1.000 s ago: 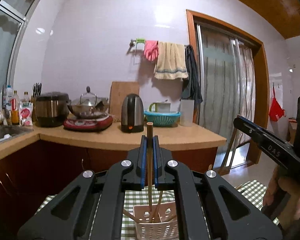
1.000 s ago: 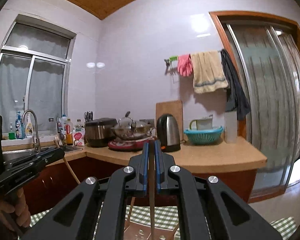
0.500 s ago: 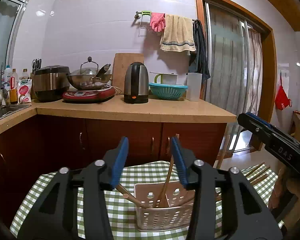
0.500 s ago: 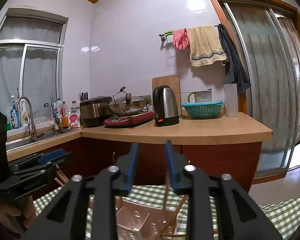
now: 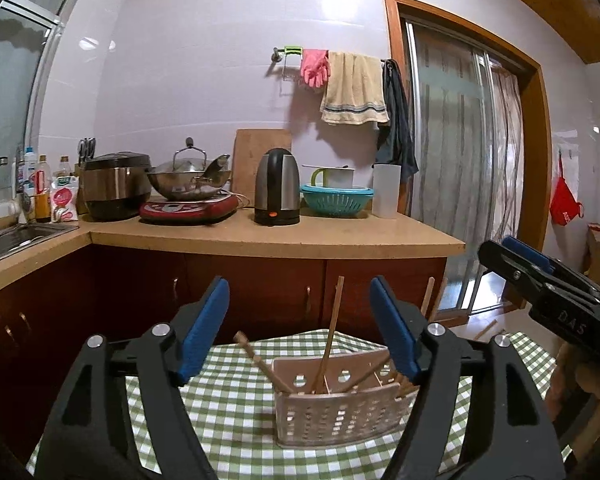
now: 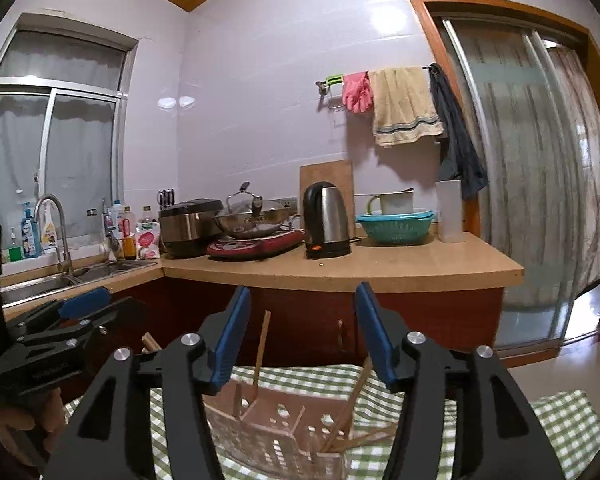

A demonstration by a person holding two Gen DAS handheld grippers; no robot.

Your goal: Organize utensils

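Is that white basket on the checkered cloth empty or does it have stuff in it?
Not empty. The white basket holds several wooden chopsticks, leaning at different angles and sticking out above its rim.

- Lower ends of the wooden chopsticks [image 5: 327,354] hidden inside the perforated utensil basket [image 5: 340,416].
- Right end of that basket covered by the left gripper [image 5: 300,328], its jaws opening.
- Near wall of the basket cut by the bottom edge in the right wrist view, under the right gripper [image 6: 302,334].
- Labels on the bottles [image 5: 40,192] by the sink too small to read.
- Checked tablecloth [image 5: 236,420] cut off at the bottom edge.
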